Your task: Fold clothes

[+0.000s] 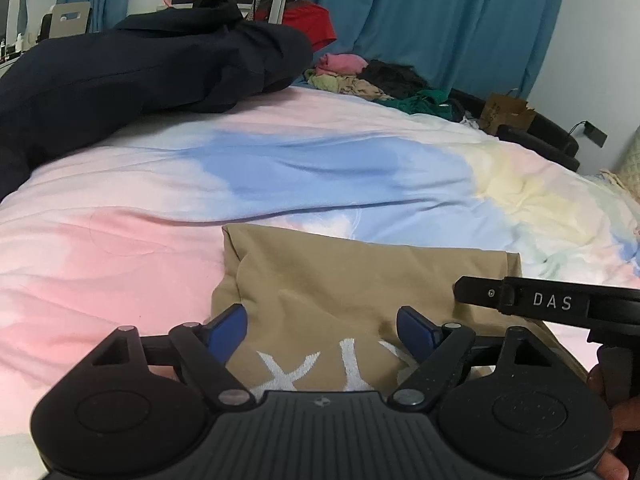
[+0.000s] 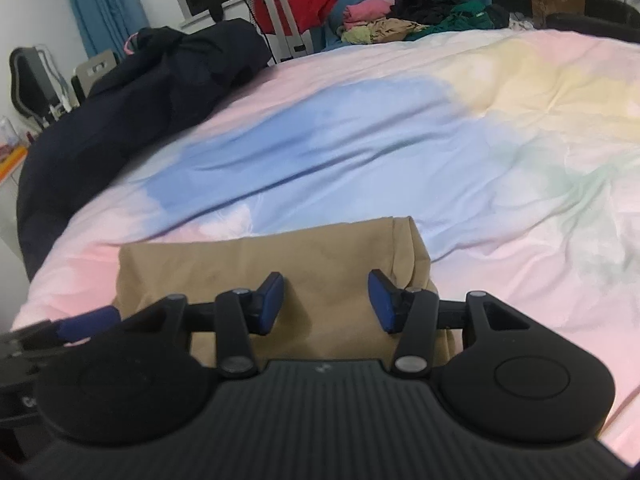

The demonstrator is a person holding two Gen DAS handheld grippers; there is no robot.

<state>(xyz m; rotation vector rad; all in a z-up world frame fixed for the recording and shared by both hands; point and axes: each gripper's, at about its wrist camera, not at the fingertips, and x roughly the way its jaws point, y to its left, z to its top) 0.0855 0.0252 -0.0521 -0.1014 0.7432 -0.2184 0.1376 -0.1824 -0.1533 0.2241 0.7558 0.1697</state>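
Tan garment [image 1: 360, 280] lies folded on the bed [image 1: 120, 260], both left gripper [image 1: 322, 328] and right gripper [image 2: 326, 302] jaws open and empty above it; we'd lift clear without snagging the fold

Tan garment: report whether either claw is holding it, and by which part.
Nothing is held. The left claw and the right claw both stand open above the folded tan garment, which lies on the bedspread; no pad presses the cloth.

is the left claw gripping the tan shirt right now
No, the left claw stands open above the folded tan shirt, its blue pads spread apart with nothing pinched between them.
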